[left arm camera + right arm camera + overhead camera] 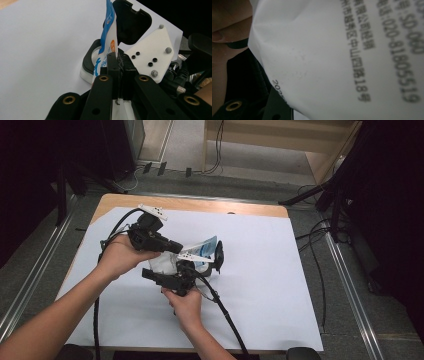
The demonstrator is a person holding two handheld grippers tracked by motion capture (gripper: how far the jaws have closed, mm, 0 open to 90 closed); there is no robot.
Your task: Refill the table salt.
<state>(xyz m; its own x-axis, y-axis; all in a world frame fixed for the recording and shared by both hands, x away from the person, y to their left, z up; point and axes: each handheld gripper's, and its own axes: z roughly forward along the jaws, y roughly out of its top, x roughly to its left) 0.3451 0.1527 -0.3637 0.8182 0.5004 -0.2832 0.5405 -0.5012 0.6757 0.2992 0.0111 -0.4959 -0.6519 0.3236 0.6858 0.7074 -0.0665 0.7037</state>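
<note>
Two grippers, left gripper (117, 62) clamping pouch (108, 37) edge

Right gripper view: pouch (342, 57) hides jaw tips; its print blurred, cut off at frame edge; grip unreadable.

A lab-like recording bay around me, my wooden table (195, 204) under a white sheet (260, 270), grey carpet floor (45, 265), metal floor rails (350, 280), loose cables (315, 240), black tripod legs (320, 192), dark curtains (395, 220).
</note>
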